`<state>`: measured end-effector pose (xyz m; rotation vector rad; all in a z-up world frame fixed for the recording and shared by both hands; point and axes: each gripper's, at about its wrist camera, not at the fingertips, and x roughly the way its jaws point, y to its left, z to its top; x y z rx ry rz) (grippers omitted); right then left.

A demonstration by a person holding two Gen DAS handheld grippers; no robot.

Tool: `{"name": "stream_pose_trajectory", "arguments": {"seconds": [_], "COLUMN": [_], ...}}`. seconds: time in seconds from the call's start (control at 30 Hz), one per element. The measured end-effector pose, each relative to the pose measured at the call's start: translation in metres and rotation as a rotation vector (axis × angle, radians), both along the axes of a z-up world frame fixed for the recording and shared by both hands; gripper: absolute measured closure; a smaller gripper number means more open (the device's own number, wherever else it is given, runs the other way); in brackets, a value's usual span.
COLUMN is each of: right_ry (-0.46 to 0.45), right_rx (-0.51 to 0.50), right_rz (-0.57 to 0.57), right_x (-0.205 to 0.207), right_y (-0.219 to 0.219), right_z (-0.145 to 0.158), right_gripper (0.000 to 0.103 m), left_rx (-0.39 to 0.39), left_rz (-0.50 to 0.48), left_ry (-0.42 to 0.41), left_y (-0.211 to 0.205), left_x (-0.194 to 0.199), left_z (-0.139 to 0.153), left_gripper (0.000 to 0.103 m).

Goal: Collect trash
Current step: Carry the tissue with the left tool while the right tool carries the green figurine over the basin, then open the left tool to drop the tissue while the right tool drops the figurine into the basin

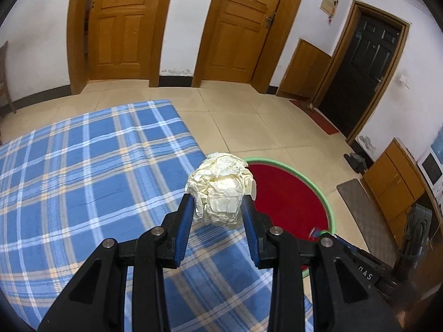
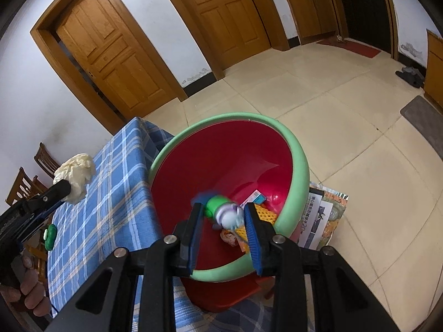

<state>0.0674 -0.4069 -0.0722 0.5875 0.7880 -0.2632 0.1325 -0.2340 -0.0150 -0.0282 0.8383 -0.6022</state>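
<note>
**Paper wad held over the table, small bottle over the basin**

The left gripper (image 1: pixel 217 202) is clenched on a crumpled ball of cream paper (image 1: pixel 220 188), its blue-padded fingers (image 1: pixel 185 218) pressing both sides of the wad, which hangs above the edge of the table. The right gripper (image 2: pixel 223 217) has its jaws set apart around a blurred small bottle with a green cap (image 2: pixel 224 210); whether the pads actually grip it cannot be told from the motion blur. The bottle sits over the mouth of a red basin with a green rim (image 2: pixel 300 166), which stands just beside the table on a red stool (image 2: pixel 221 297). Inside the basin lie a small carton (image 2: pixel 256 197), a yellow mesh piece (image 2: pixel 265 213) and other scraps.

The table carries a blue plaid cloth (image 1: pixel 97 160); a green object (image 2: pixel 50 235) lies on it near the person's hand (image 2: pixel 30 287). Printed papers (image 2: pixel 321 218) lie on the floor beside the basin. The floor is pale beige tile (image 1: pixel 263 121). Farther off stand two panelled wooden doors (image 1: pixel 121 27), a dark door (image 1: pixel 368 74) with a red mat (image 1: pixel 318 116) before it, wooden chairs (image 2: pixel 27 182) and white walls.
</note>
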Motion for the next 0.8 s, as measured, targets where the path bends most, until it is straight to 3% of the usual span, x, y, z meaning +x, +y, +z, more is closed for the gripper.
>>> {"name": "stream_pose_trajectory", "arguments": {"seconds": [0.7, 0.8], "right_ry": [-0.013, -0.015], "right_rx": [0.010, 0.012], "right_rz": [-0.028, -0.032], "right_x": [-0.012, -0.013], "right_y": [-0.016, -0.018], "right_z": [0.000, -0.001], "right_gripper": [0.062, 0.059], "left_rx": [0.060, 0.073], "left_rz": [-0.144, -0.156], "left_ry": [0.055, 0.062], "left_y": [-0.070, -0.077], "left_x": [0.013, 0.013], "left_z": [-0.031, -0.033], "left_gripper": [0.067, 0.061]}}
